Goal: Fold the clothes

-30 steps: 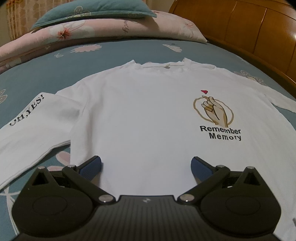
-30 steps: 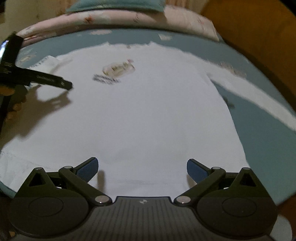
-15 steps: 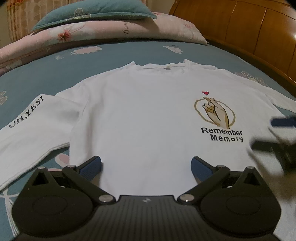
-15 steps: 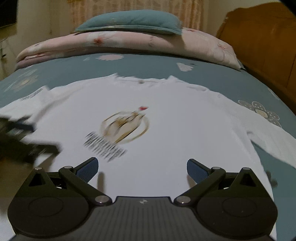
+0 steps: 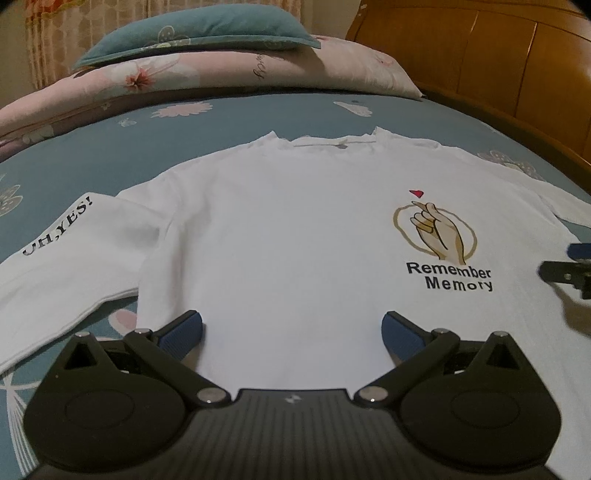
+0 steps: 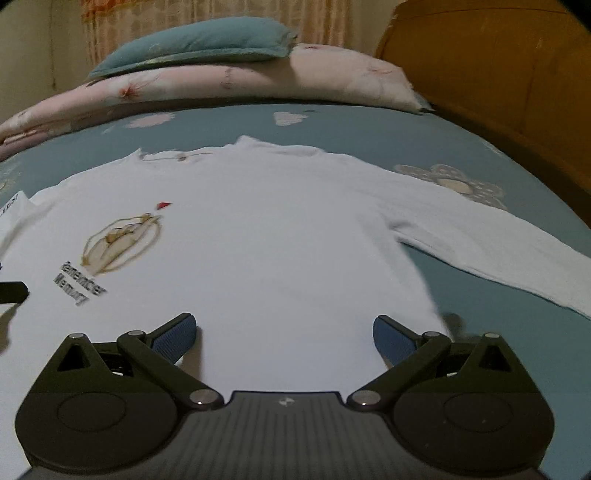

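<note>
A white long-sleeved shirt (image 5: 295, 236) lies flat, front up, on the bed, its collar at the far side. Its chest print (image 5: 439, 236) shows a hand, a red heart and "Remember Memory". The left sleeve (image 5: 66, 258), lettered "UH,YES!", lies bent at the left. The right sleeve (image 6: 491, 243) stretches out to the right. My left gripper (image 5: 291, 328) hovers open over the hem near the shirt's left side. My right gripper (image 6: 284, 332) is open over the hem near the right side. Each gripper's tip shows at the edge of the other's view: right gripper (image 5: 569, 266), left gripper (image 6: 13, 291).
The bed has a teal flowered sheet (image 5: 92, 162). A pink quilt (image 5: 221, 74) with a teal pillow (image 5: 199, 33) on top lies at the far end. A wooden headboard (image 5: 498, 66) runs along the right side.
The right gripper has swung right and forward; its view went from the shirt's middle to the right side and sleeve. The left gripper has barely moved. Both stay open.
</note>
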{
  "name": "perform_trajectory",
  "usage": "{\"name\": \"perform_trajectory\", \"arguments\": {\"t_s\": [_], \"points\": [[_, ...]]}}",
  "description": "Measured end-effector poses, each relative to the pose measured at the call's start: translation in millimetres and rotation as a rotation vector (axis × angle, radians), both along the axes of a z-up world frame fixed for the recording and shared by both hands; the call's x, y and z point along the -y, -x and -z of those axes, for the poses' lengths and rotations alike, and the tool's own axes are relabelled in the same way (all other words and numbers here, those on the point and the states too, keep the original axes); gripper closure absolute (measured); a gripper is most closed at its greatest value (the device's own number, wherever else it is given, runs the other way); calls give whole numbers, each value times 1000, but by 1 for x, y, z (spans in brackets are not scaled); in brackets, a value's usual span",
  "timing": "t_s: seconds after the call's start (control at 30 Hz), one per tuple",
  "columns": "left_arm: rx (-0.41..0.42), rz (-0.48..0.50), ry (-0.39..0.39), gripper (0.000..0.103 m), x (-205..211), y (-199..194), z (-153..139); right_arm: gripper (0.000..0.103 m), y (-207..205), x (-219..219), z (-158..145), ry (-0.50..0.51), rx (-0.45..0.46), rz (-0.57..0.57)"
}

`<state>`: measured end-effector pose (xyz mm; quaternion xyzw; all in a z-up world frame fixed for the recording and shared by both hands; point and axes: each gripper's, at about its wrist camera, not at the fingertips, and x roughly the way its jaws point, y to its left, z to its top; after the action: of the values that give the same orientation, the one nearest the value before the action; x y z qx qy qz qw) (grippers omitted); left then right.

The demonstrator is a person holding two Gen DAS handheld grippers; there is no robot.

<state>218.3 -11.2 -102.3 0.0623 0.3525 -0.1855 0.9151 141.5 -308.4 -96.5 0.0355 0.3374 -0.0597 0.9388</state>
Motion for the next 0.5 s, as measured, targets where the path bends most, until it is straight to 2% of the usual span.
{"name": "perform_trajectory", "arguments": {"t_s": [0.17, 0.3, 0.5], "points": [[7, -5, -2, 0, 1, 1, 0, 0, 12, 0, 1, 49, -2, 35], [5, -27, 0, 0, 4, 0, 0, 0, 14, -3, -6, 17, -12, -21], [-8, -62, -7, 1, 7, -1, -2, 0, 11, 9, -6, -44, -46, 39]]}}
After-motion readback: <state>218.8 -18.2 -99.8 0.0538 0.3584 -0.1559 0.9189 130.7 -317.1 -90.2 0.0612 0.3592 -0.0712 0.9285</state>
